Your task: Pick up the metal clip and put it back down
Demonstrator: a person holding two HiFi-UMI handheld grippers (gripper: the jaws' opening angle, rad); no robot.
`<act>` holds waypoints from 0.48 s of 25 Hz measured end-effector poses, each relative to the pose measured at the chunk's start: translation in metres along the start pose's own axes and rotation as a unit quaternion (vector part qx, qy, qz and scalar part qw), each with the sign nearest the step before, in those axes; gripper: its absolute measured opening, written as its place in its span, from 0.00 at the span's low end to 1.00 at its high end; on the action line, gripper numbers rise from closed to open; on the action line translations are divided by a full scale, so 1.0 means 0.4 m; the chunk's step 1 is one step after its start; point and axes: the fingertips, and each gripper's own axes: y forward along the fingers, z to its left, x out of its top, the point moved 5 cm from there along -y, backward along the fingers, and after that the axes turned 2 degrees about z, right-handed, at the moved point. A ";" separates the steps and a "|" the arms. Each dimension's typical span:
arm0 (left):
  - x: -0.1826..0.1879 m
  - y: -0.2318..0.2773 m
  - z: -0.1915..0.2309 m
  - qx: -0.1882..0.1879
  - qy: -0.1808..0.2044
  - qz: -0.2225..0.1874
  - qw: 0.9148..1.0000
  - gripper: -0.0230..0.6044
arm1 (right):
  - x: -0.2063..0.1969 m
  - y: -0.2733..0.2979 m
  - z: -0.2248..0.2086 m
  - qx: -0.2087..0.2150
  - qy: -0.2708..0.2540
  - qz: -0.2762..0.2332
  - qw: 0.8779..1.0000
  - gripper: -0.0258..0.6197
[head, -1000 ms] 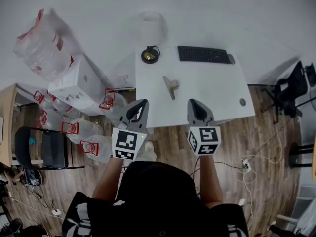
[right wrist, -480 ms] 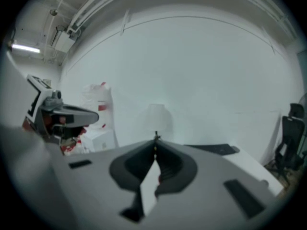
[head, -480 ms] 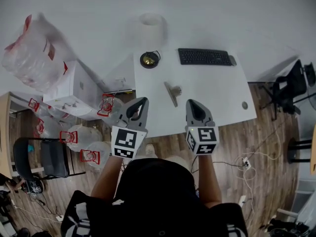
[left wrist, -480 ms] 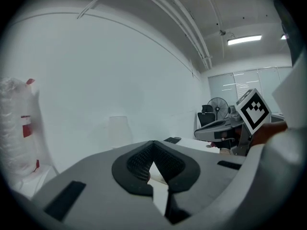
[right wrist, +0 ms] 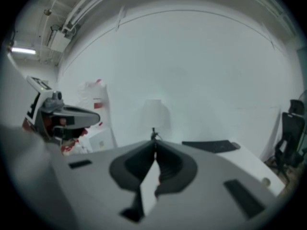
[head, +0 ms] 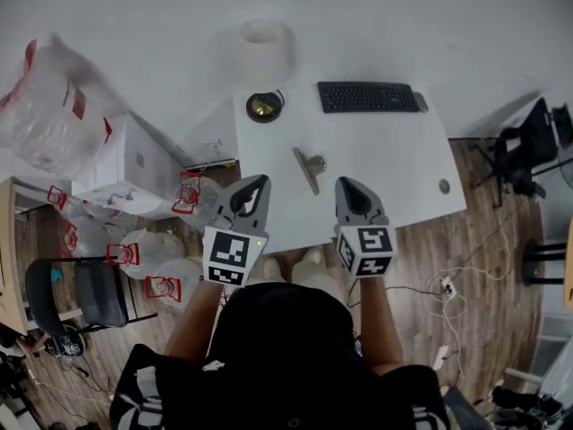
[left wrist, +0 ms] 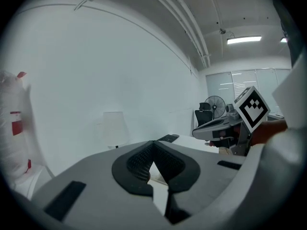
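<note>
Both tongs have come forward toward the surface (head: pixel 394 150). In the head view the clip (head: pixel 309 168) now lies nearer their tips than a second ago, and the surface's near edge sits under them. The clip looks untouched. It lies flat at the middle of the surface, below the keyboard (head: pixel 365 97), between and just beyond the two tips. The left tongs (head: pixel 260 186) are clenched on nothing, and the right tongs (head: pixel 347 186) are clenched and empty too. This reads as the approach, and one pair must release before any pick. At the frame's left, clear jugs (head: pixel 148 240) with red handles stand on the floor; whether they hold anything I cannot tell. The clear bag (head: pixel 45 115) above them is full of something unreadable. The white box (head: pixel 125 164) shows no opening.
</note>
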 end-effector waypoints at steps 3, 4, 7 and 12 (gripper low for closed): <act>0.002 0.030 0.005 0.001 0.000 0.004 1.000 0.07 | 0.000 0.020 -0.022 0.003 -0.001 0.005 1.000 0.09; 0.005 0.041 0.008 0.004 0.000 0.004 1.000 0.08 | 0.000 0.027 -0.031 0.005 -0.001 0.007 1.000 0.09; 0.009 0.072 0.019 0.015 -0.005 0.008 1.000 0.07 | -0.002 0.047 -0.060 0.013 0.000 0.014 1.000 0.09; 0.003 0.124 0.030 0.037 -0.010 0.023 0.999 0.07 | -0.014 0.095 -0.107 0.036 0.000 0.031 0.999 0.09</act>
